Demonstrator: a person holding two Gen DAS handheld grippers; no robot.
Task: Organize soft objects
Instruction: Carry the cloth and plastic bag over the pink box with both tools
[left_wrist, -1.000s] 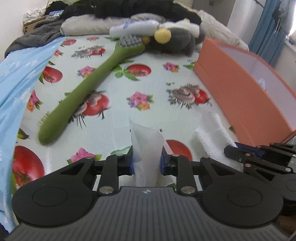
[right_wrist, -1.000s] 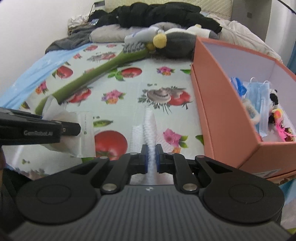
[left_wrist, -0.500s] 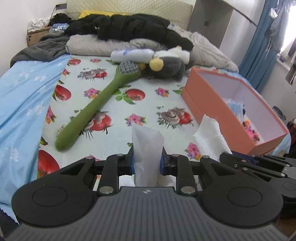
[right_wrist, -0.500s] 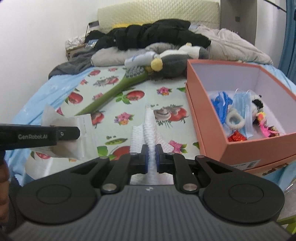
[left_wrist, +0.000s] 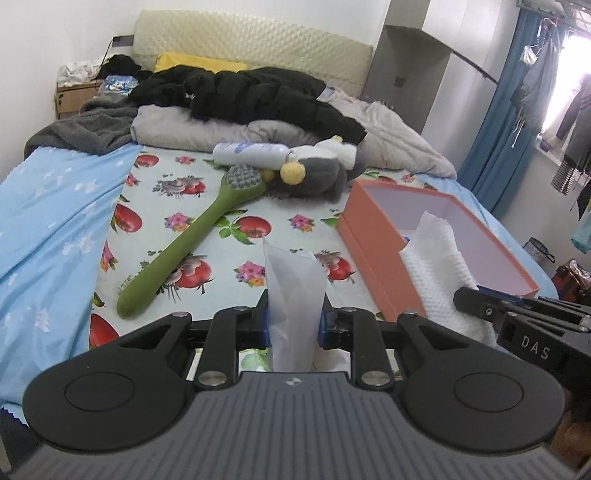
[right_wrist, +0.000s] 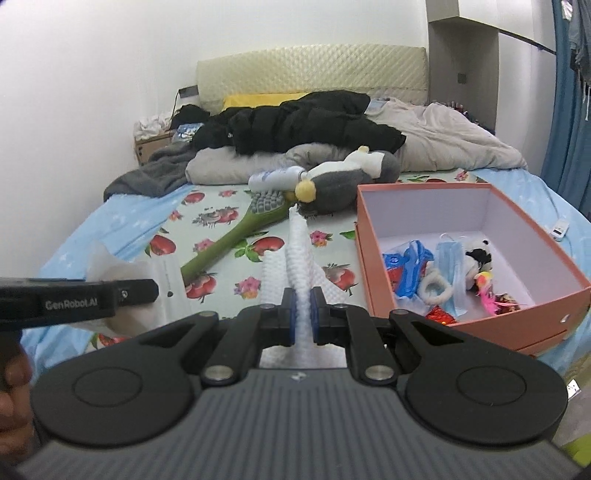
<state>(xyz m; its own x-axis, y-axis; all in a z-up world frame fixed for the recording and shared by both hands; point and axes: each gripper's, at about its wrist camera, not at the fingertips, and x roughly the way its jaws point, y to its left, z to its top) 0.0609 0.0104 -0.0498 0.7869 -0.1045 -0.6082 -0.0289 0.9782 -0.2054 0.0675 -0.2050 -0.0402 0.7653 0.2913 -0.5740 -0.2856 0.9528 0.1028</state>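
Observation:
My left gripper (left_wrist: 293, 321) is shut on a translucent white plastic pouch (left_wrist: 293, 284) that stands up between its pads, held above the fruit-print bed sheet (left_wrist: 177, 192). My right gripper (right_wrist: 302, 317) is shut on a white textured cloth (right_wrist: 299, 258), which rises from the pads in a folded ridge. Each tool shows in the other's view: the right gripper (left_wrist: 517, 314) with its cloth (left_wrist: 436, 269) before the box, the left gripper (right_wrist: 147, 291) with its pouch (right_wrist: 166, 280) at the left. The orange box (right_wrist: 480, 321) is open on the right side of the bed and holds several small soft items.
A long green brush (left_wrist: 192, 240) lies diagonally on the sheet. Behind it are a grey plush toy with a yellow pompom (left_wrist: 314, 177) and a white bottle (left_wrist: 251, 151). Piled blankets and black clothing (left_wrist: 258, 96) fill the head of the bed. A blue cover (left_wrist: 44, 229) lies left.
Both grippers have risen from close to the sheet, each keeping its item. The bed, the box interior and the headboard now show from higher up.

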